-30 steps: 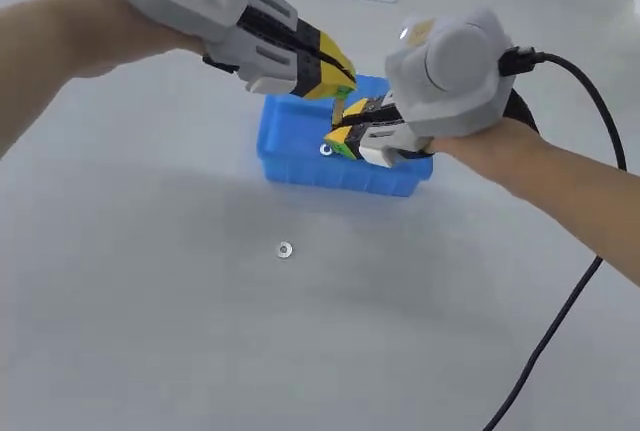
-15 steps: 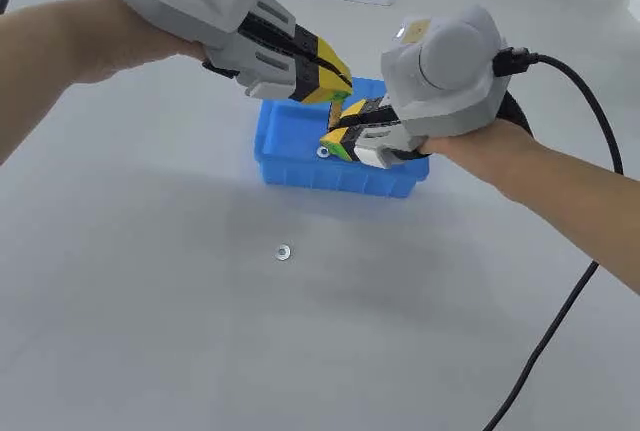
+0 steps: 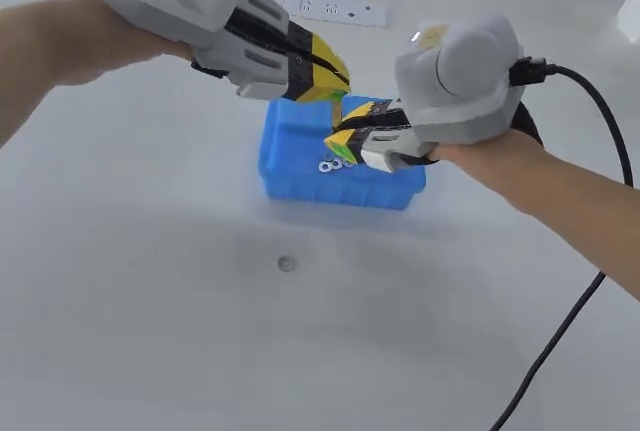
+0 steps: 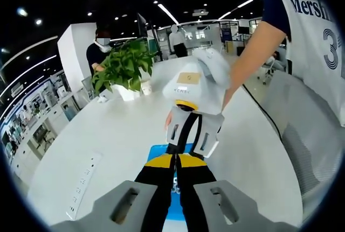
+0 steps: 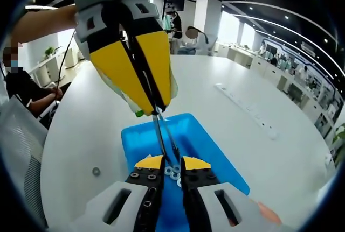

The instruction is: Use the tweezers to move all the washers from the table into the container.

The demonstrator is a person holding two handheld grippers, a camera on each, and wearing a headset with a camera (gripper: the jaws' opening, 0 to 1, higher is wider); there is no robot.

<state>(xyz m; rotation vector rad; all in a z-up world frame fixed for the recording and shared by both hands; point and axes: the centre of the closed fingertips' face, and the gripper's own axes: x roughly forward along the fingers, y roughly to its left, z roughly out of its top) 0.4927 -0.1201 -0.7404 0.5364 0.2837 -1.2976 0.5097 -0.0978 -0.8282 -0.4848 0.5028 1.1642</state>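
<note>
The jaws of my left gripper [image 5: 156,108] are clenched on the upper end of the tweezers [image 5: 164,135], yellow tips pressed together with the two thin legs coming out below them. The jaws of my right gripper [image 5: 172,163] stand close together with a narrow gap between them. The tweezers' legs run down into that gap, but I cannot tell whether my right jaws are pressing on them or only flanking them.

Both grippers hang over the blue container [image 3: 290,176], left from the far side, right from the near side, nose to nose. Just under the tweezers' tips and just ahead of my right jaws, a small cluster of washers [image 5: 173,174] lies on the container's floor.

One single washer [image 3: 287,264] lies flat on the white table [image 3: 150,301], in front of the container's near wall and well apart from both pairs of jaws. A white power strip [image 3: 335,9] lies beyond the container, and a black cable [image 3: 590,291] trails from my right gripper.
</note>
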